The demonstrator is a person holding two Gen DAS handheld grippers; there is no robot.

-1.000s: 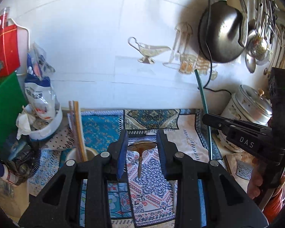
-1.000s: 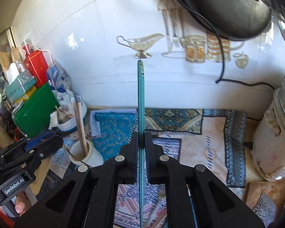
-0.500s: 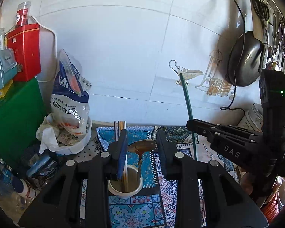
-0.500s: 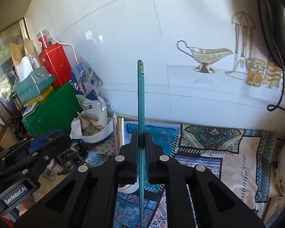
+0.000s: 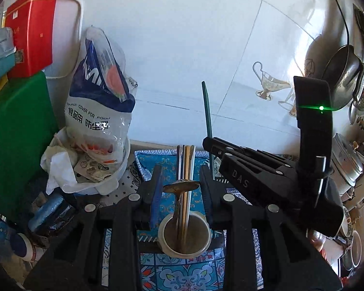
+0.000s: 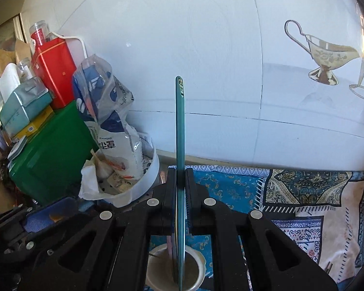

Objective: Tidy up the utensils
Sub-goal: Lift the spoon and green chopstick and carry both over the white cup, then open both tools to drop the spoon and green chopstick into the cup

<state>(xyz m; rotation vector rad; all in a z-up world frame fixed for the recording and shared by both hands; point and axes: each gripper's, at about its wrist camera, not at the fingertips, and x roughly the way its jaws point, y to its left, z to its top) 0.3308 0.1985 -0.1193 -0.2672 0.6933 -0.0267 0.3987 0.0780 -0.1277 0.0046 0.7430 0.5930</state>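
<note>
A white cup (image 5: 185, 238) stands on the patterned mat and holds several chopsticks (image 5: 185, 162) and a brown spoon (image 5: 180, 186). My left gripper (image 5: 180, 189) is open, its fingers on either side of the spoon above the cup. My right gripper (image 6: 180, 189) is shut on a teal utensil handle (image 6: 180, 126), held upright with its lower end over the cup (image 6: 176, 270). The right gripper (image 5: 267, 172) also shows in the left wrist view, with the teal handle (image 5: 207, 111) sticking up from it.
A white bowl with a plastic bag (image 5: 99, 111) stands left of the cup. A green board (image 5: 17, 140) and a red tin (image 5: 30, 31) stand at far left. A pot (image 5: 347, 162) and hanging pan (image 5: 342, 77) are at right. The tiled wall is close behind.
Both grippers have moved left and closer to the cup. The cup now sits right under both, and the teal handle's lower end hangs over it.
</note>
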